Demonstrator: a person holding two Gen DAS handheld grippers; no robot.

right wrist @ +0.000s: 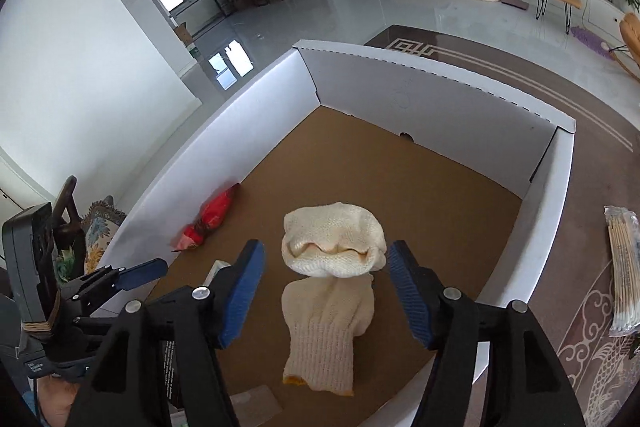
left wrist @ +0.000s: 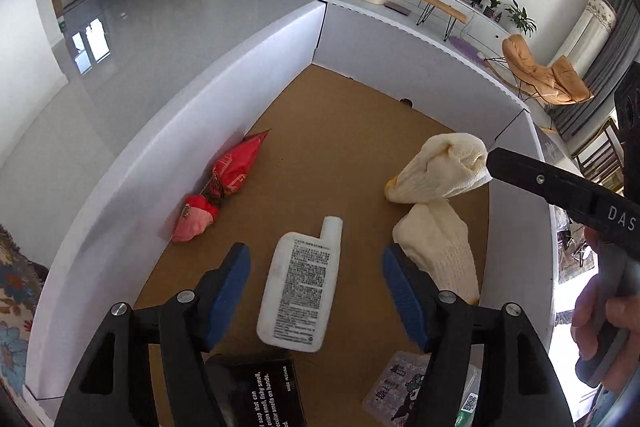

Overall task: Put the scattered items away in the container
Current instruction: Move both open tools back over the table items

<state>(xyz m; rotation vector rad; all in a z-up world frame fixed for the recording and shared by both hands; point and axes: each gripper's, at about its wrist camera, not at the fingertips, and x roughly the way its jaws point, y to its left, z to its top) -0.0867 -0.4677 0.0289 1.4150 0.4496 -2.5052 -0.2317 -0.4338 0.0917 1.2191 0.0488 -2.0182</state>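
A white cardboard box (left wrist: 168,131) with a brown floor holds the items. My left gripper (left wrist: 316,291) is open above a white bottle (left wrist: 300,287) that lies flat between its fingers. A red tied bag (left wrist: 216,199) lies by the left wall. A cream glove (left wrist: 440,167) hangs or rests over another cream glove (left wrist: 440,251). In the right wrist view, my right gripper (right wrist: 324,291) is open over the cream gloves (right wrist: 332,247), inside the box (right wrist: 440,83). The red bag (right wrist: 208,223) shows there too.
A black carton (left wrist: 256,395) and a purple packet (left wrist: 396,387) lie at the near end of the box. A pack of cotton swabs (right wrist: 624,267) lies on the patterned rug right of the box. A bench, a TV and an orange chair stand further off.
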